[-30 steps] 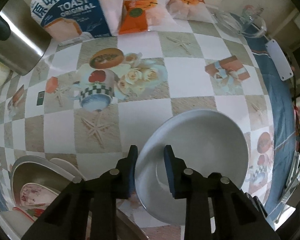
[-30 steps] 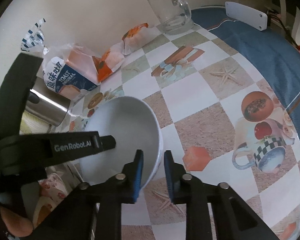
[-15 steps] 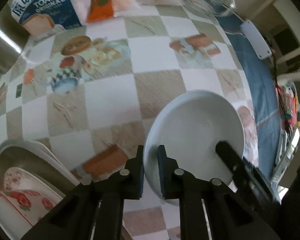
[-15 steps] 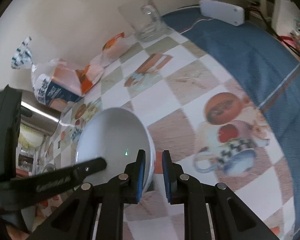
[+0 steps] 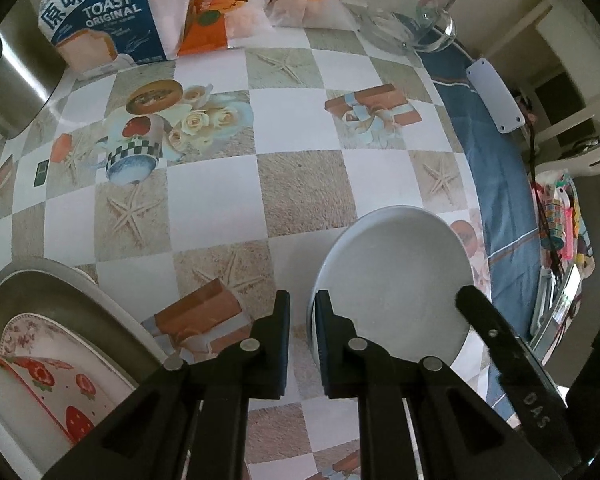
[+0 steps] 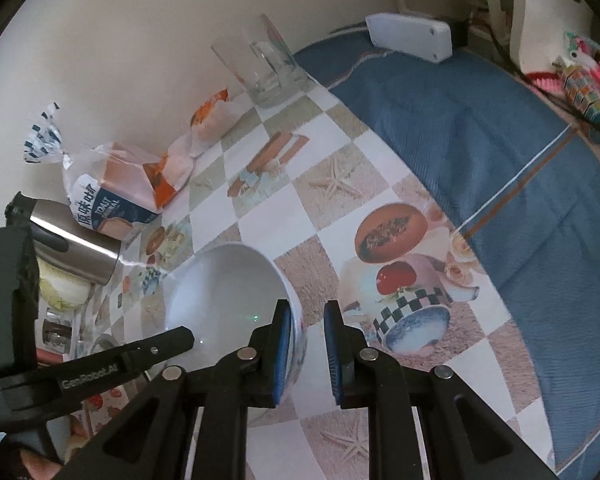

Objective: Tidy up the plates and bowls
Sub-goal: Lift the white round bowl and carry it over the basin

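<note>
Between both hand-held grippers, white bowl (image 5: 392,280), rim-pinched.

The bread bag (image 5: 100,20) I am seeing at the far side of the checked tablecloth (image 5: 300,184) is showing "TOAST ORIGINAL" in white under large Chinese characters on its blue panel. Nearer me than that bag, my left gripper (image 6: 100,368) is showing "GenRobot.AI" along its finger in the right wrist view. My right gripper (image 5: 508,364) is showing the letters "DAS" in the left wrist view.
</note>
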`<state>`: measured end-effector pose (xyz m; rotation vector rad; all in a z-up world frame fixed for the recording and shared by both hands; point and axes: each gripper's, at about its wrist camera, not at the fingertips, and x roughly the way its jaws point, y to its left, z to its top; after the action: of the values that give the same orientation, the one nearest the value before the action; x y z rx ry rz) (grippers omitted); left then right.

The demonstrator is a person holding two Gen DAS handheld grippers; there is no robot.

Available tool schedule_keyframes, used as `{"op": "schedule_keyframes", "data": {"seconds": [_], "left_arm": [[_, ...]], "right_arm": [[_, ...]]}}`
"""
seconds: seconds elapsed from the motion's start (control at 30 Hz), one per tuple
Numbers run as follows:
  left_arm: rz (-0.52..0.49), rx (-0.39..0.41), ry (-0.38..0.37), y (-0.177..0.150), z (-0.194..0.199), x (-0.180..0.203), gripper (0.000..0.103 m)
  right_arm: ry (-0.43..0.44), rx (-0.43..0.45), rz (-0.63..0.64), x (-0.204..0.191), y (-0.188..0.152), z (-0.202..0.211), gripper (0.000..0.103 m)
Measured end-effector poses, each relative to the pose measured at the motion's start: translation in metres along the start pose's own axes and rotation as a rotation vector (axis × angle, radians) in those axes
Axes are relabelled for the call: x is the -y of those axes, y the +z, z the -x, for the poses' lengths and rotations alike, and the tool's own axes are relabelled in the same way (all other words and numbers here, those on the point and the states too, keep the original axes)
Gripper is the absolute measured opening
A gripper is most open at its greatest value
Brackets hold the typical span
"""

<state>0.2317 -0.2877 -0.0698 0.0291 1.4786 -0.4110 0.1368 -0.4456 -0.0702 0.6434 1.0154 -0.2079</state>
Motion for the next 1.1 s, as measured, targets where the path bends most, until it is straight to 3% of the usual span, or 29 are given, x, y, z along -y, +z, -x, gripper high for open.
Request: {"op": "schedule_keyframes", "data": {"seconds": [0.13, 0.4, 0.43, 0.6, 0.83, 1.1], "left_arm": [[0.004, -0.001, -0.014, 0.009, 0.003, -0.013, 0.013], [0.011, -0.003, -0.025, 0.005, 0.003, -0.009, 0.013], [0.010, -0.002, -0.020, 0.005, 0.002, -0.008, 0.013], [0.008, 0.003, -0.007, 0.005, 0.001, -0.007, 0.013], [0.016, 0.001, -0.015, 0.003, -0.007, -0.008, 0.010], [-0.033, 0.021, 0.027, 0.003, -0.003, 0.001, 0.006]], "right_arm": [[-0.014, 0.026, 0.011, -0.001, 0.003, 0.011, 0.018], [0.021, -0.006, 0.029, -0.006, -0.001, 0.003, 0.018], [0.019, -0.011, 0.032, -0.007, -0.001, 0.001, 0.013], [0.000, -0.011, 0.033, -0.007, -0.002, -0.002, 0.007], [-0.002, -0.017, 0.032, -0.006, -0.004, -0.007, 0.007], [-0.012, -0.025, 0.047, -0.009, -0.007, -0.013, 0.007]]}}
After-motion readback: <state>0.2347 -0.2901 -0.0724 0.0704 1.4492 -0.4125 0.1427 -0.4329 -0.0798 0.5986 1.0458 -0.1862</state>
